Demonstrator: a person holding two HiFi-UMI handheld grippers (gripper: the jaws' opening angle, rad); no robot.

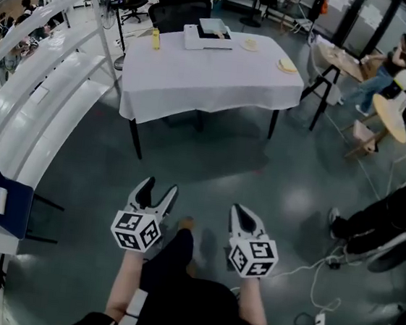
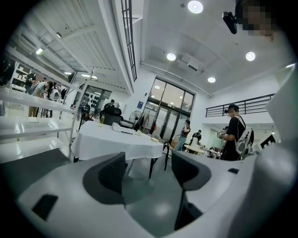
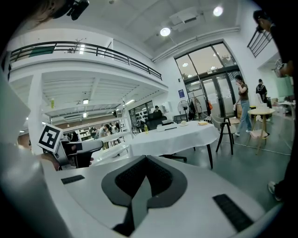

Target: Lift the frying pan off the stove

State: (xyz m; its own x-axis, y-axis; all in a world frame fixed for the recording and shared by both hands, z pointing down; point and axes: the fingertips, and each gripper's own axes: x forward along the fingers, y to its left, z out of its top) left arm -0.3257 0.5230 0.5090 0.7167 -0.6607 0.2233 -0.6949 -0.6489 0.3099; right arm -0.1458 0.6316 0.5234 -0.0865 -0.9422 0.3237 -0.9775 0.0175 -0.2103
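Observation:
A white stove (image 1: 208, 36) lies at the far side of a table with a white cloth (image 1: 212, 79); whether a frying pan rests on it is too small to tell. The stove also shows as a small shape in the left gripper view (image 2: 122, 131) and in the right gripper view (image 3: 166, 126). Both grippers hang low over the grey floor, close to the person's body and far short of the table. My left gripper (image 1: 159, 187) (image 2: 149, 172) is open with nothing between its jaws. My right gripper (image 1: 240, 212) (image 3: 145, 179) is shut and empty.
On the table stand a yellow bottle (image 1: 156, 38) and two plates (image 1: 250, 44) (image 1: 287, 66). Black office chairs (image 1: 180, 10) sit behind it. A stool (image 1: 329, 81), round tables (image 1: 390, 117) and people are at the right. White benches (image 1: 42, 103) run along the left; cables (image 1: 320, 281) lie on the floor.

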